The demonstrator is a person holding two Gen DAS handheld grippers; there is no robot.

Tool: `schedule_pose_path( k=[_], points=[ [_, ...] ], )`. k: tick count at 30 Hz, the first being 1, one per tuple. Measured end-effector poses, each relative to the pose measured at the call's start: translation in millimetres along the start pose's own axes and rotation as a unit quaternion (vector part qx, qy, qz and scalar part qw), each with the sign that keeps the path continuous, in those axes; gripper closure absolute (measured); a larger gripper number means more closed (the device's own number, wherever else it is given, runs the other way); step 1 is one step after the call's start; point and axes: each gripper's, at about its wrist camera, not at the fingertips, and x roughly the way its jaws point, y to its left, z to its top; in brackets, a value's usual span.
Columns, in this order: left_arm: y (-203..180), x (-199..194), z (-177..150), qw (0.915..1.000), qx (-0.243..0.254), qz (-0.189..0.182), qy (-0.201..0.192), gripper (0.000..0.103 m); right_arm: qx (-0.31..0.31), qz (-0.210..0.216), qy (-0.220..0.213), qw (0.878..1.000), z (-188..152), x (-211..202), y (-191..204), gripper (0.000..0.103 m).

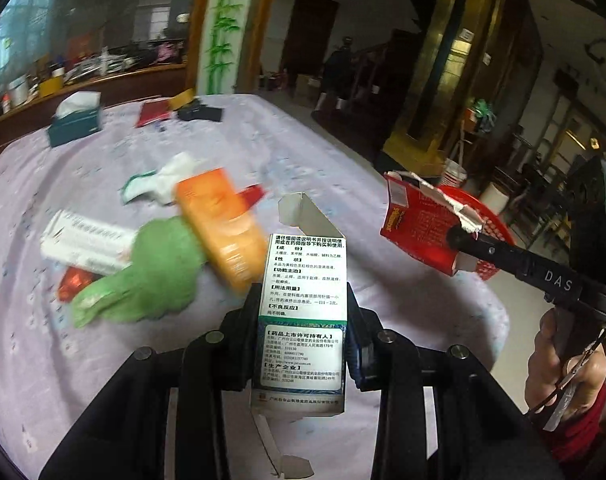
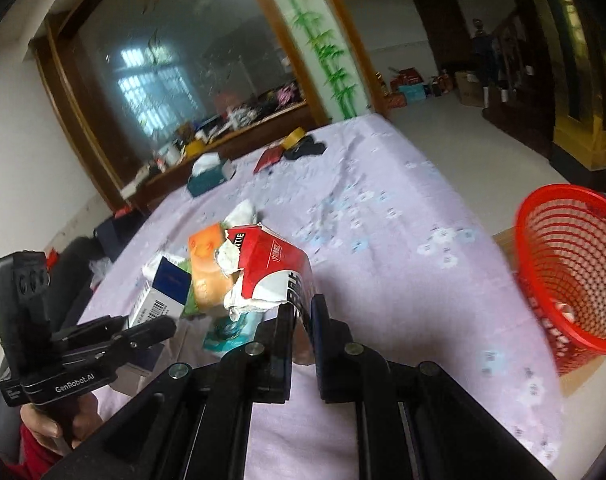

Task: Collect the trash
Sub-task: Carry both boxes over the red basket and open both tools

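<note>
My left gripper (image 1: 303, 312) is shut on a white medicine box (image 1: 303, 320) with open flaps, held above the lilac tablecloth (image 1: 63, 360). My right gripper (image 2: 301, 312) is shut on a torn red and white carton (image 2: 269, 268); that carton also shows in the left wrist view (image 1: 419, 236), at the right over the table edge. A red mesh basket (image 2: 575, 272) stands beyond the table's right edge. On the cloth lies a pile: an orange box (image 1: 223, 232), a green cloth (image 1: 151, 276), a white box (image 1: 83, 246) and crumpled tissue (image 1: 163, 184).
A teal tissue box (image 1: 75, 124), a red booklet (image 1: 153, 114) and a dark item (image 1: 201, 113) sit at the table's far end. A cluttered wooden counter (image 1: 83, 76) runs behind it. The floor opens to the right.
</note>
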Motion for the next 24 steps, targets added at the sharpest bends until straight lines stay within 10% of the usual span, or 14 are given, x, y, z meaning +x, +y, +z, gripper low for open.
schedule_pose_path(
  k=[24],
  points=[
    [-223.6, 157.2, 87.6, 0.9816, 0.091, -0.148, 0.079, 0.069, 0.185, -0.104, -0.113, 0.971, 27.7, -117.8, -194.8, 0.093]
  ],
)
